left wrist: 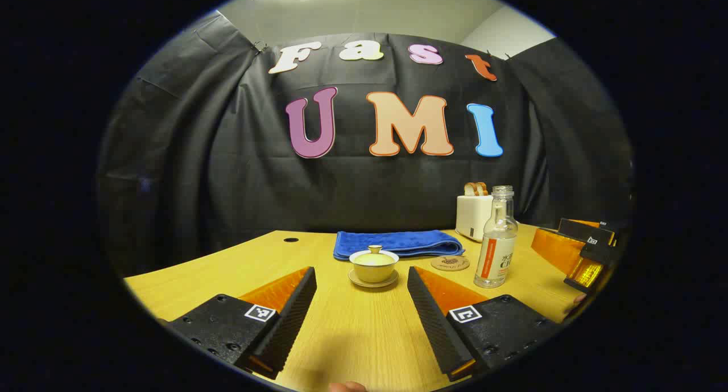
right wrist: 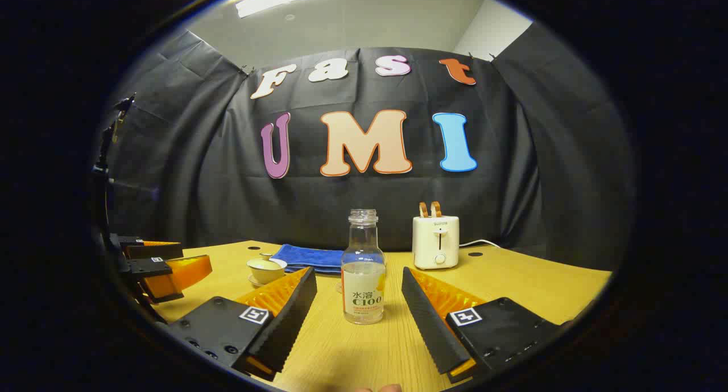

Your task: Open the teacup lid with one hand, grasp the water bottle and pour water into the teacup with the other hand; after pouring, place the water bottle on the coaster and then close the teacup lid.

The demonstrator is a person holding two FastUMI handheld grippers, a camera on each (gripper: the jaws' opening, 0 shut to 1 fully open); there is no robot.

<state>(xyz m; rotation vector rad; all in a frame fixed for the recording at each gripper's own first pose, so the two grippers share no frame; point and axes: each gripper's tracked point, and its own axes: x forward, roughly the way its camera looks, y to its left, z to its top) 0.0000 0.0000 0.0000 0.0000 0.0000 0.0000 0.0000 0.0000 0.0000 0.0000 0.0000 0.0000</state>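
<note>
Standing capless on the worktop (left wrist: 352,335), water bottle (right wrist: 363,278) sits just beyond right gripper (right wrist: 359,284) fingers spread apart; lidded teacup (left wrist: 373,265) left of bottle, ahead of left gripper (left wrist: 362,284), fingers likewise apart.

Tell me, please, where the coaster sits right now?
In the left gripper view, the coaster lies on the table between the lidded teacup and the water bottle, before the blue towel.

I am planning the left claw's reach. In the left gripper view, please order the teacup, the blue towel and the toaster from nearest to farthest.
1. Teacup, straight ahead between the open fingers of the left claw.
2. Blue towel, just behind the teacup.
3. Toaster, far right, at the wall.
</note>
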